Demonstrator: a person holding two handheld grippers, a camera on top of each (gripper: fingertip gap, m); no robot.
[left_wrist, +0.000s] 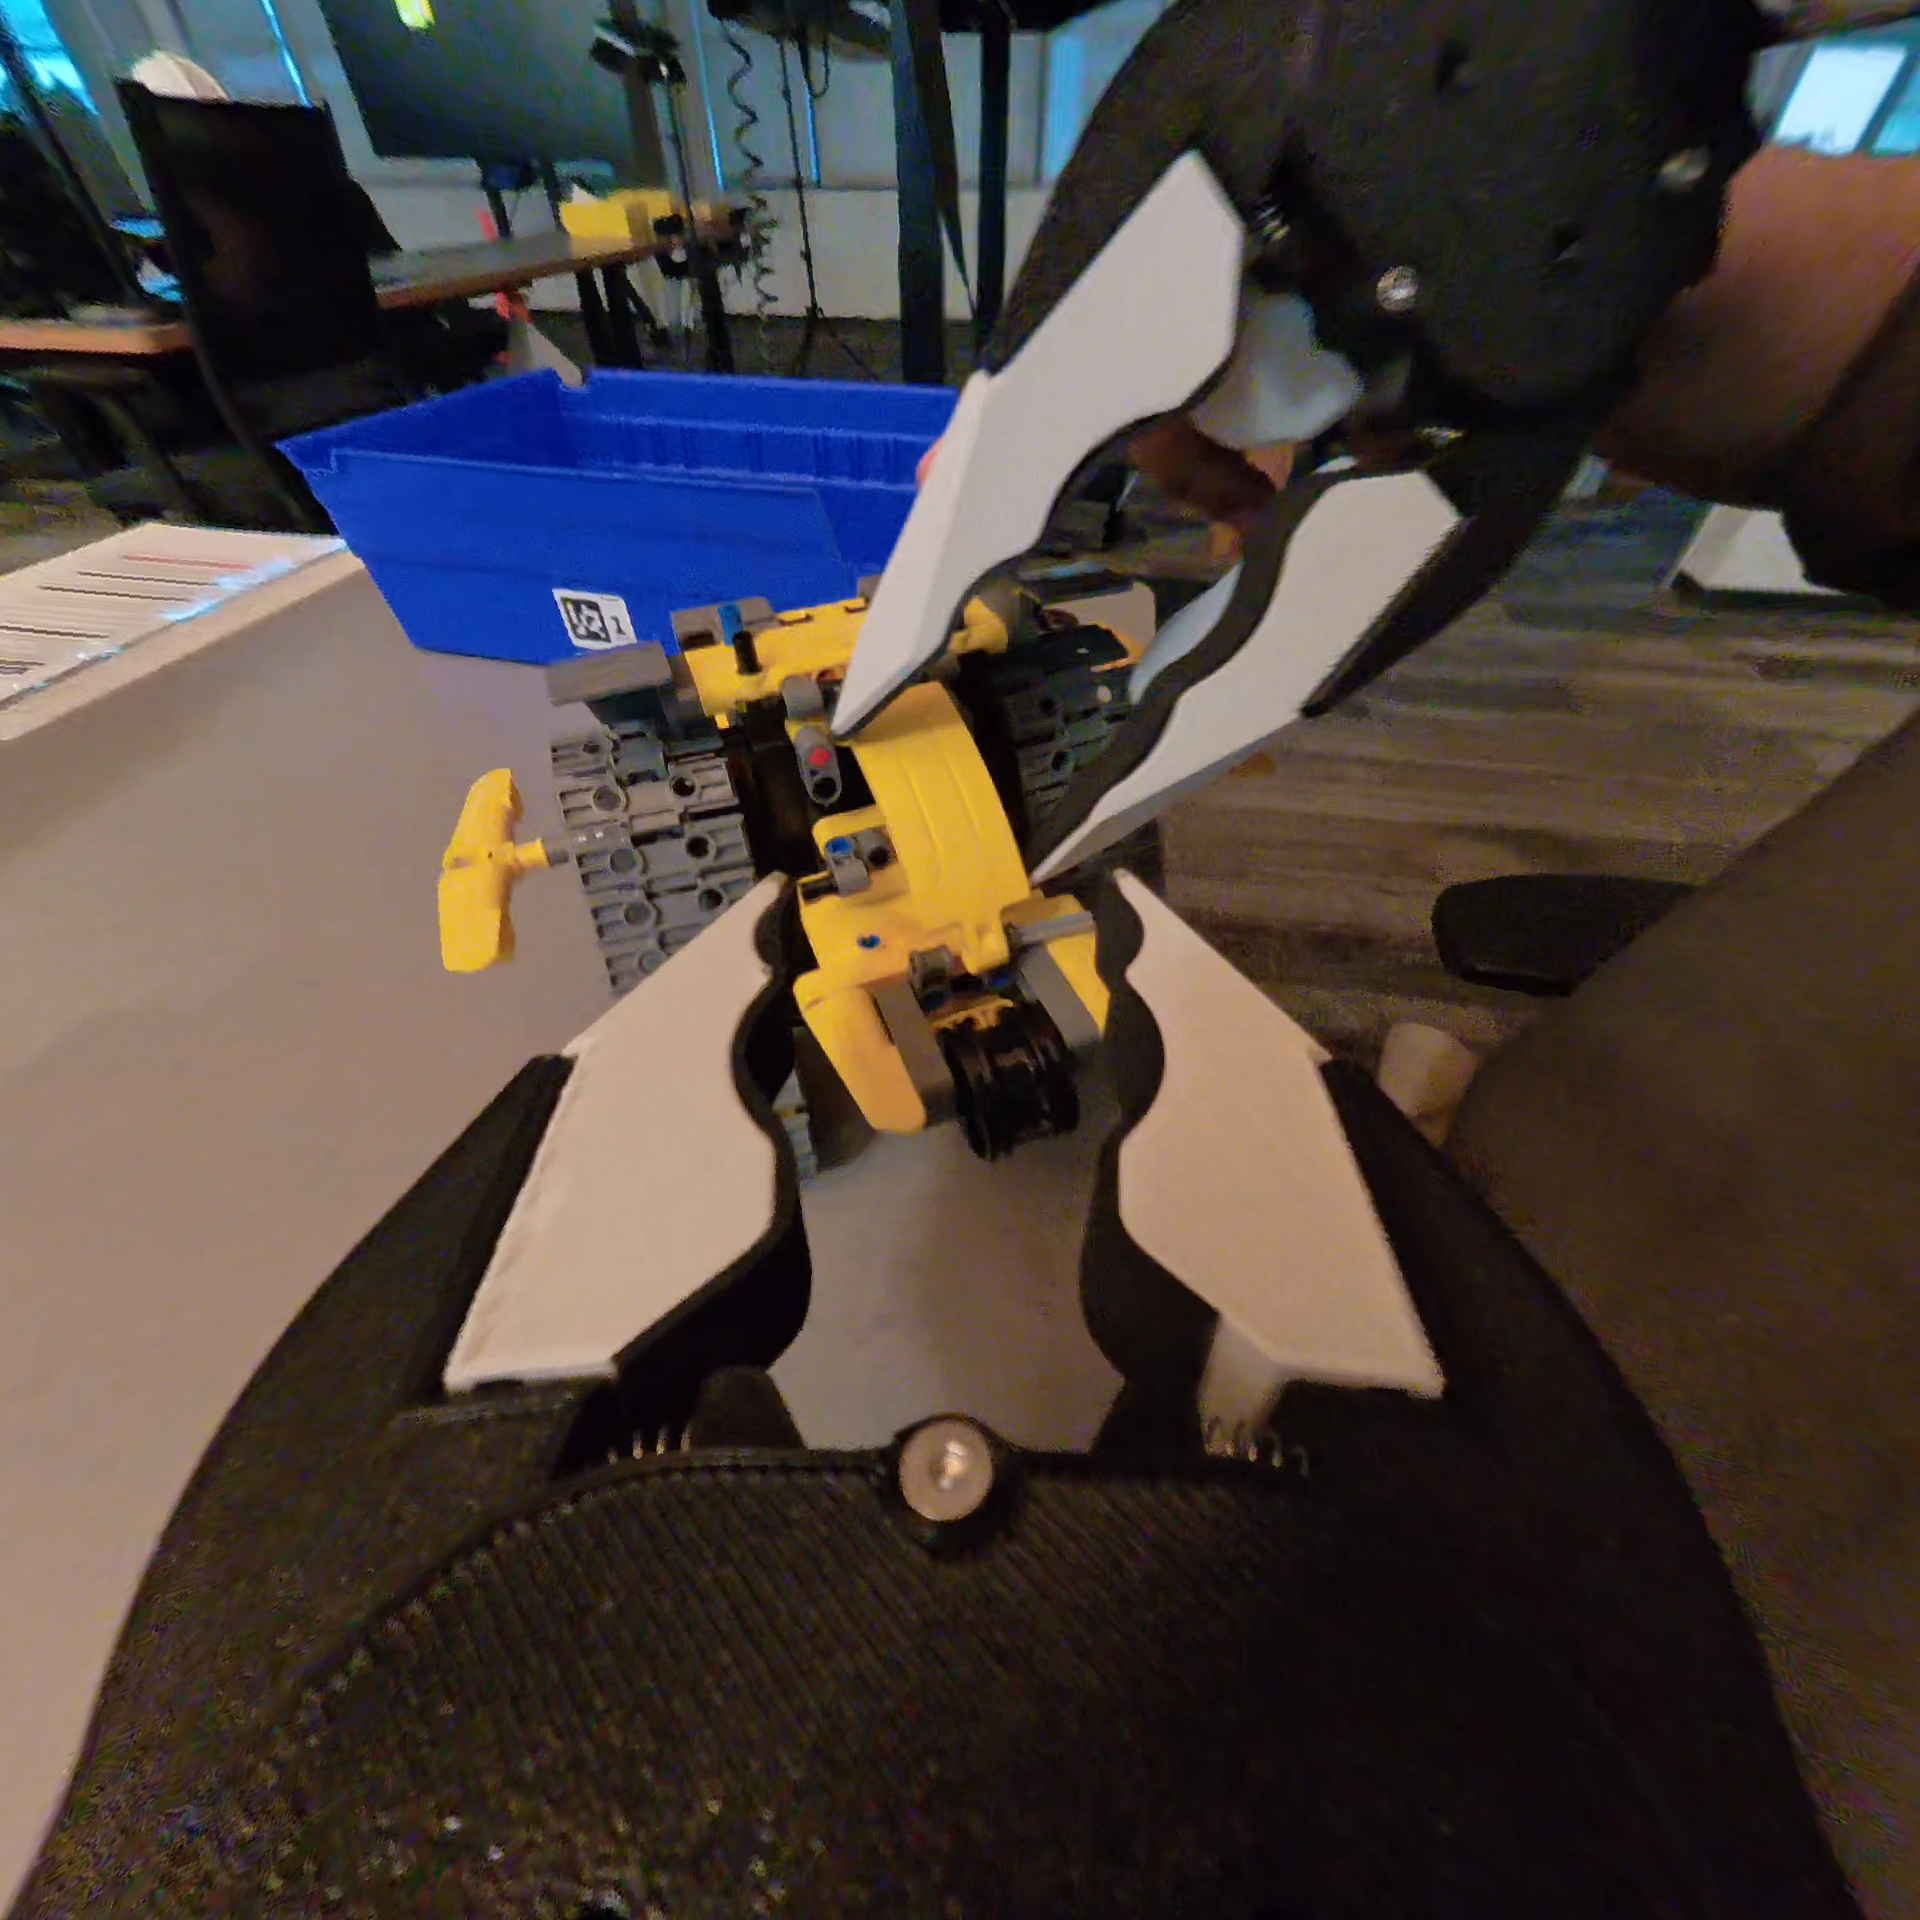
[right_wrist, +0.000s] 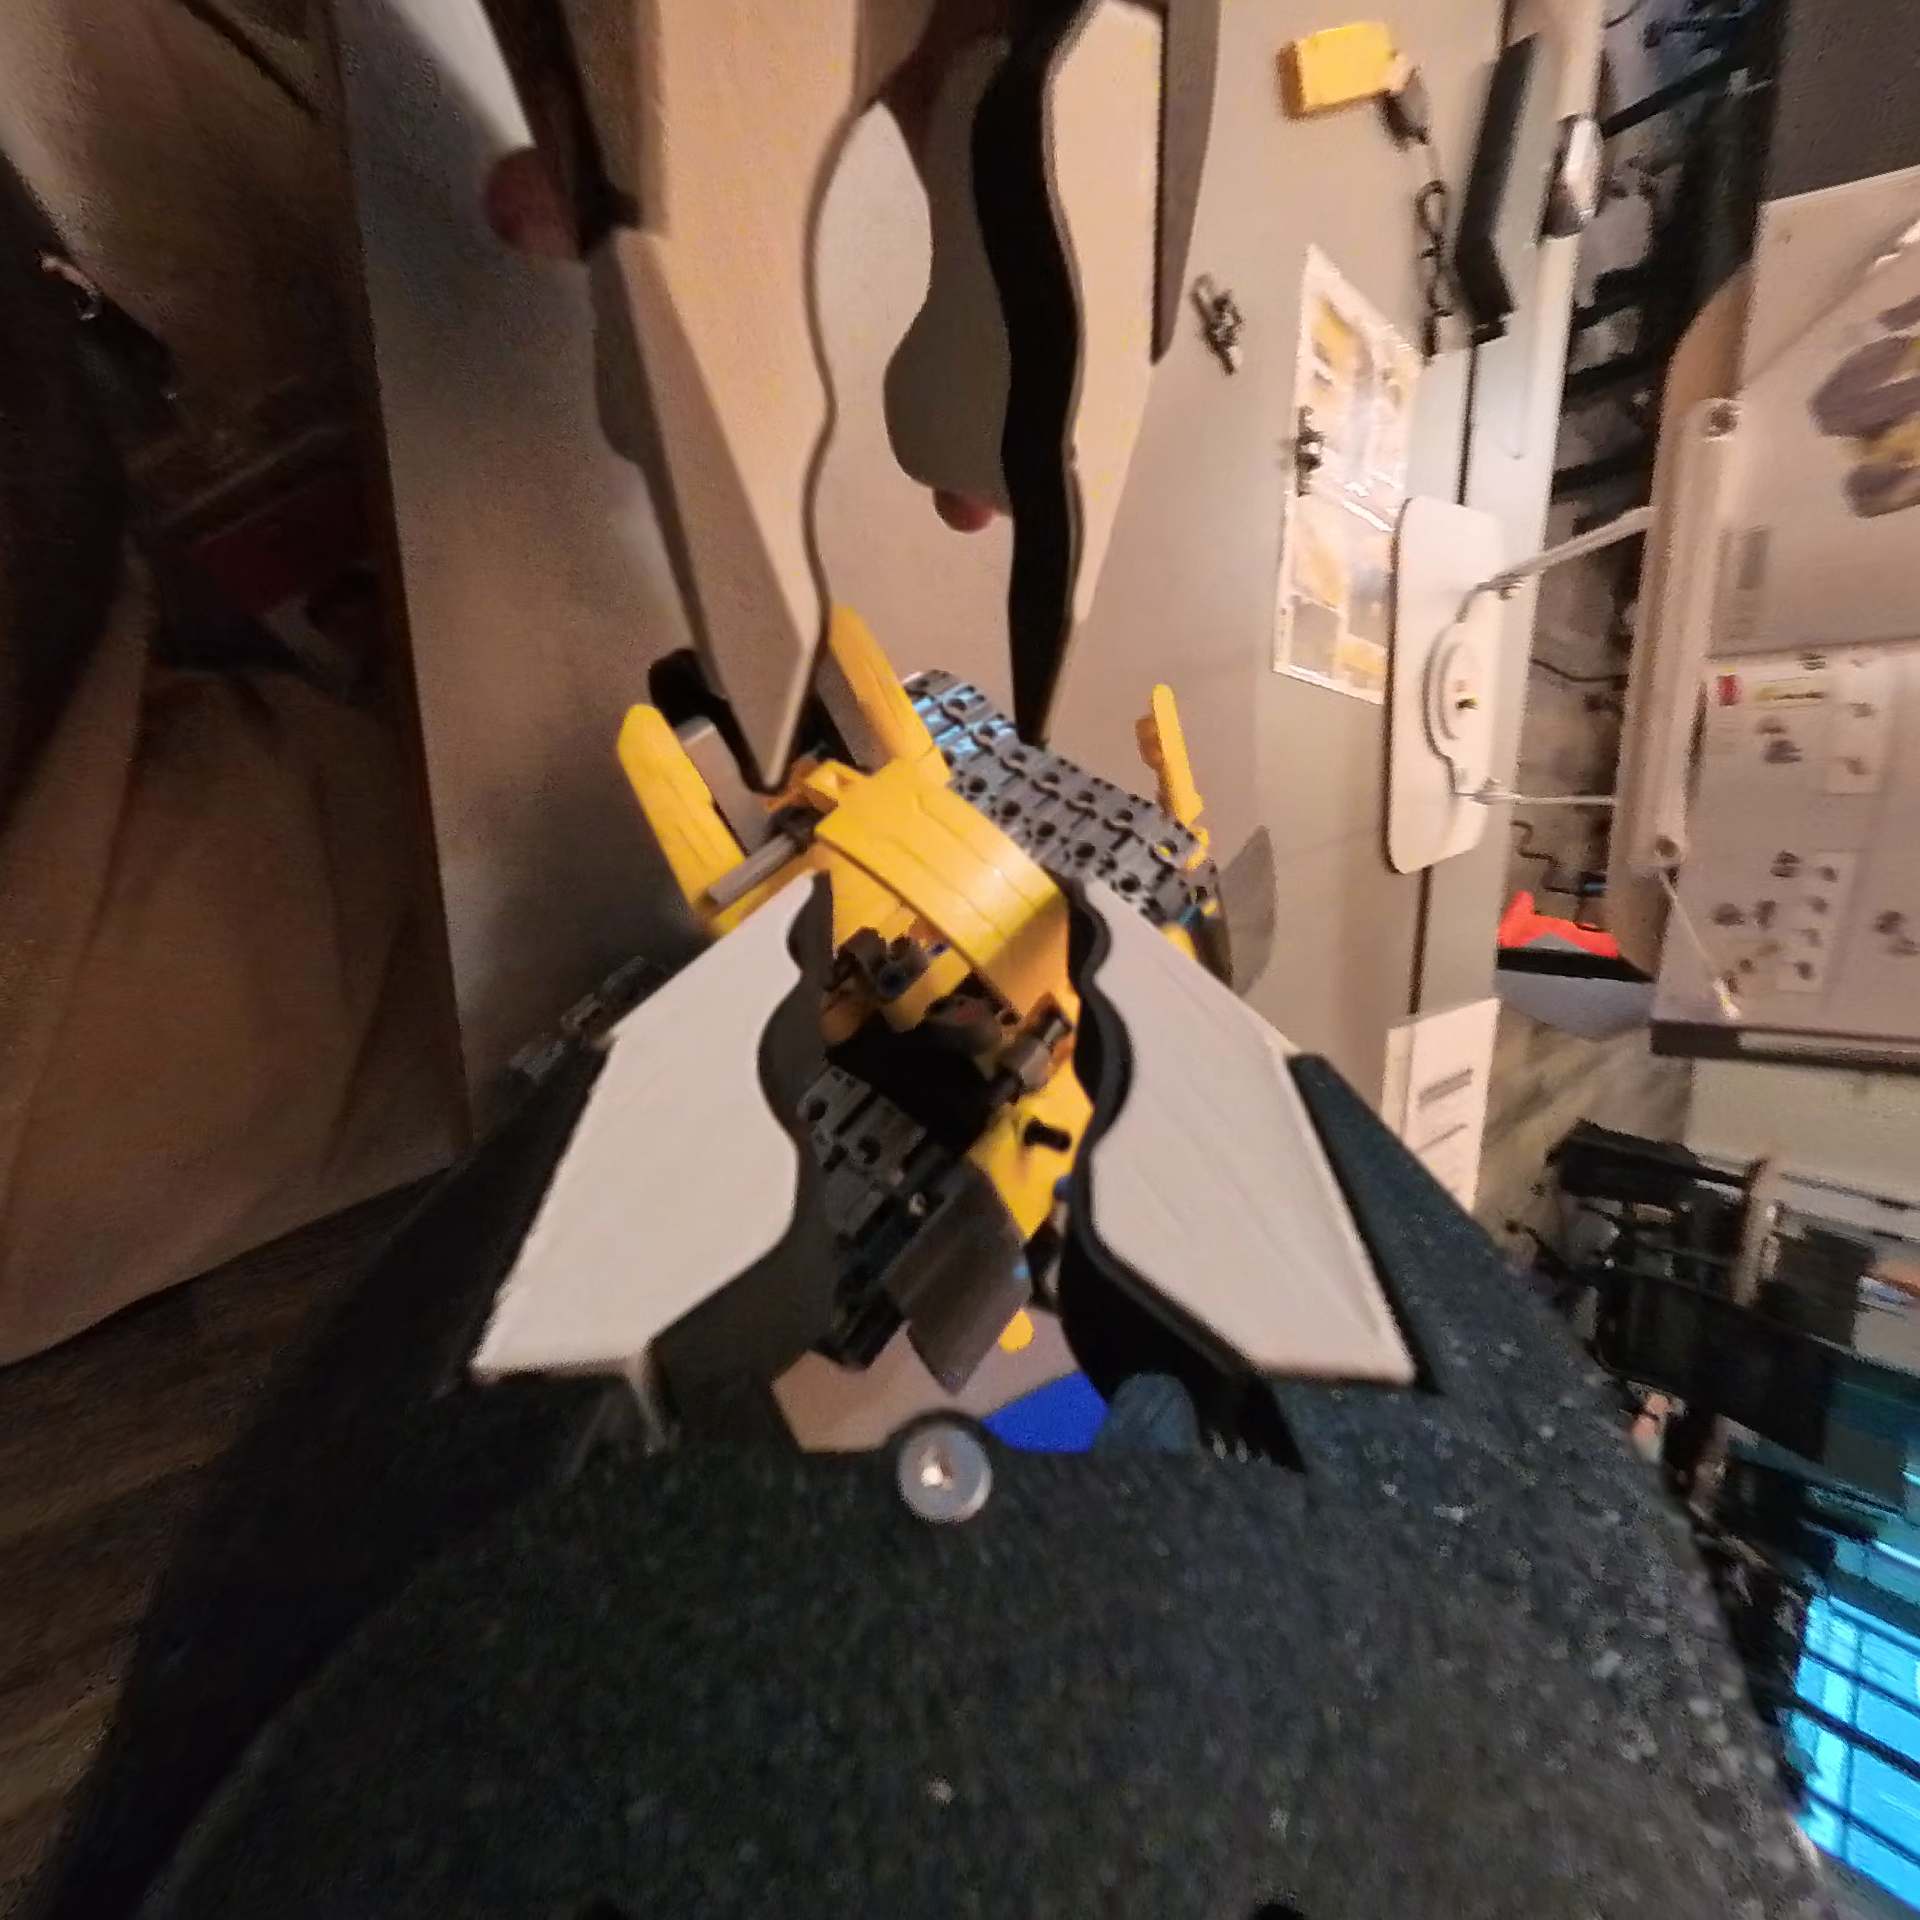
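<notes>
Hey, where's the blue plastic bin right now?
In the left wrist view the blue plastic bin sits on the grey table, directly behind the yellow-and-grey brick-built tracked vehicle that both grippers are closing around.

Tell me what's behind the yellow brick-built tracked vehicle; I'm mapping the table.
Behind the yellow brick-built tracked vehicle stands a blue plastic bin on the grey table. Its inside is hidden.
</notes>
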